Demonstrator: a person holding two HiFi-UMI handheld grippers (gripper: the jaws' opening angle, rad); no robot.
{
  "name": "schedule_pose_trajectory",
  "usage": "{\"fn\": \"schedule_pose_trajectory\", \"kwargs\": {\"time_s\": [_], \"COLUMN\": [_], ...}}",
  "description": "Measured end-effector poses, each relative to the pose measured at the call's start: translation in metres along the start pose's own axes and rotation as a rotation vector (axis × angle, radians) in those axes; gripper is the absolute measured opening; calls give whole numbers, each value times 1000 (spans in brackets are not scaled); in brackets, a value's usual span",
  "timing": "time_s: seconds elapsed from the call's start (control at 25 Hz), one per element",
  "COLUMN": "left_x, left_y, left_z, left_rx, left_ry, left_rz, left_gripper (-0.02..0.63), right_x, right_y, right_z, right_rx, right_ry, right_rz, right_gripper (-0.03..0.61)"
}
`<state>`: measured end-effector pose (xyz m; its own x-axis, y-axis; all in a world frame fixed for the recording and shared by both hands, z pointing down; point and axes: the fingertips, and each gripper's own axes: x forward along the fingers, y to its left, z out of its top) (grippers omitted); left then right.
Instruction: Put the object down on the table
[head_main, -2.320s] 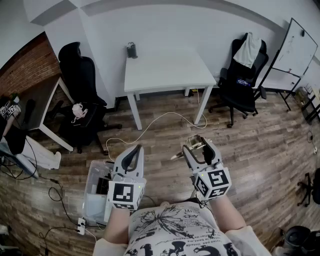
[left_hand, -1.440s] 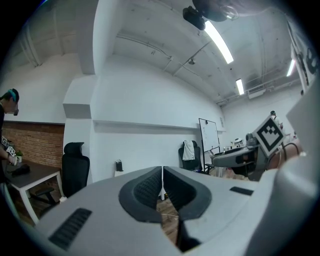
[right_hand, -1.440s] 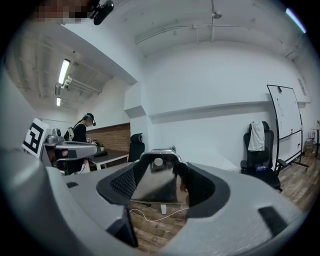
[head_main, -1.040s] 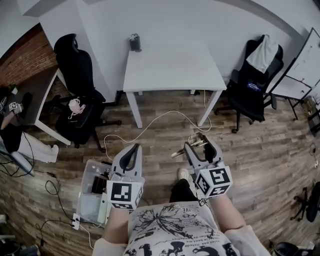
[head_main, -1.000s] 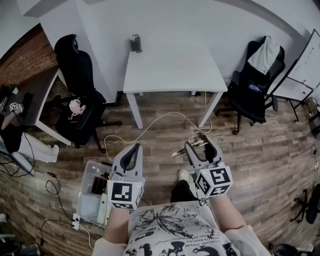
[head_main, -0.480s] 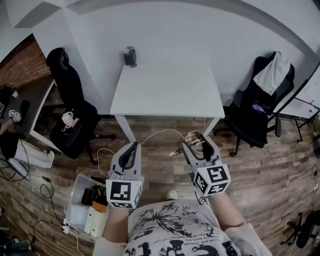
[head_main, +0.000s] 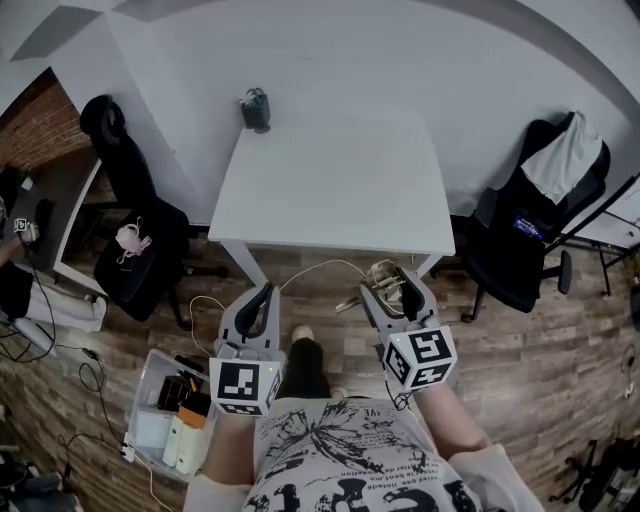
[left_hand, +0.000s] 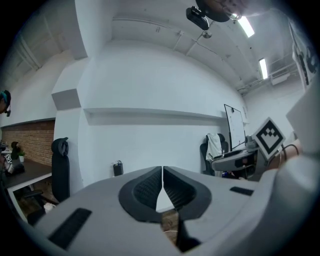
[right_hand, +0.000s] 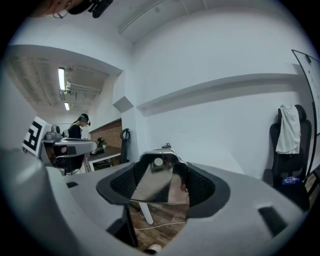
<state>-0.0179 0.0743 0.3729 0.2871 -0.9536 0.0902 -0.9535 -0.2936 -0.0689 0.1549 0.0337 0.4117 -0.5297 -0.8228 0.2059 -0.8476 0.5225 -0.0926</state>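
The white table (head_main: 330, 190) stands just ahead, with a small dark container (head_main: 254, 110) at its far left corner. My right gripper (head_main: 388, 282) is shut on a shiny metal object (head_main: 382, 274), which hangs over the floor just short of the table's near edge. In the right gripper view the metal object (right_hand: 156, 184) sits clamped between the dark ribbed pads, with the table (right_hand: 215, 150) beyond it. My left gripper (head_main: 260, 300) is shut and holds nothing. In the left gripper view its pads (left_hand: 147, 187) meet along a thin seam.
Black office chairs stand to the table's left (head_main: 120, 170) and right (head_main: 540, 230). A clear box of items (head_main: 165, 410) sits on the wood floor at lower left. A white cable (head_main: 320, 266) runs under the table's front. Another person (right_hand: 80, 127) stands far left.
The view has advanced toward the table, which now lies nearer and larger. Both grippers keep the same pose, the right one still clamped on the metal object.
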Motion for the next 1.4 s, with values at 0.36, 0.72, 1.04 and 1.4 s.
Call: {"fn": "schedule_pose_trajectory", "kwargs": {"time_s": [0.36, 0.72, 1.04, 1.4], "left_x": [124, 251, 324, 370], "left_y": [56, 139, 183, 192], "left_z": [2, 10, -5, -26], "left_rx": [-9, -7, -26, -68], "left_ry": [-20, -32, -8, 55], "left_rz": [-71, -140, -169, -191], "left_gripper": [12, 12, 12, 12], "right_x": [111, 246, 329, 392], "right_y": [-47, -92, -121, -159], "right_z": [15, 31, 14, -46], "right_rx": [-8, 10, 43, 72], "right_ry": [25, 89, 177, 388], "right_rz": [-60, -149, -179, -189], "right_gripper": [280, 281, 281, 282]}}
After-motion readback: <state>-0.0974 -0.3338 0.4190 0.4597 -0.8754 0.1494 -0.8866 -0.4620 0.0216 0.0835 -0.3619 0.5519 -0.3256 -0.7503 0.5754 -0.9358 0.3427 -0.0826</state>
